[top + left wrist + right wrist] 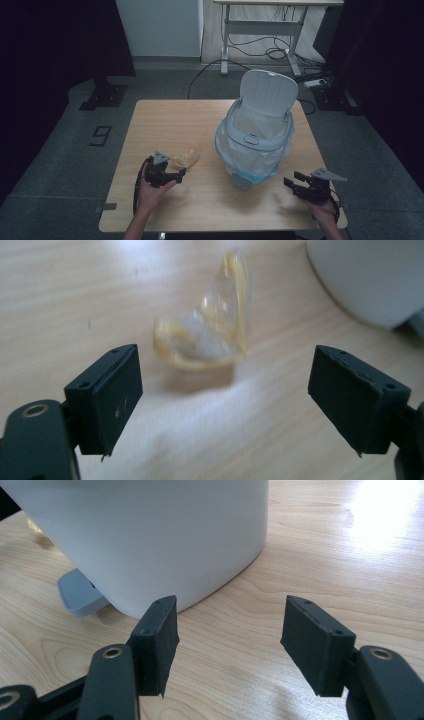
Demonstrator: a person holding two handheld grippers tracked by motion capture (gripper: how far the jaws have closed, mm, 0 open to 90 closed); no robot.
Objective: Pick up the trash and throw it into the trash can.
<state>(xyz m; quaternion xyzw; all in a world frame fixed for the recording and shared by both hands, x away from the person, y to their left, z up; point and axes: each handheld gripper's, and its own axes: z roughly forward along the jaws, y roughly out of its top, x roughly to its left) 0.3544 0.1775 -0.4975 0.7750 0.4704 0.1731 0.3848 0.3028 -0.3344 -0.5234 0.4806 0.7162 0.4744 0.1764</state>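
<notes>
A crumpled clear wrapper with yellow edges [185, 157] [210, 330] lies on the wooden table [175, 120]. My left gripper [182, 172] [225, 395] hovers just short of it, jaws open wide, with bare table between them. A white pedal bin [255, 142] [150, 535] stands right of centre, its lid [268, 92] raised and a clear bag lining it. Its grey foot pedal [242, 180] [80, 595] points toward me. My right gripper [289, 182] [227, 640] rests near the table's front right, open and holding nothing, aimed at the bin's base.
A desk frame with cables [260, 45] stands on the floor behind the table. The table's front edge [200, 231] lies close under both hands.
</notes>
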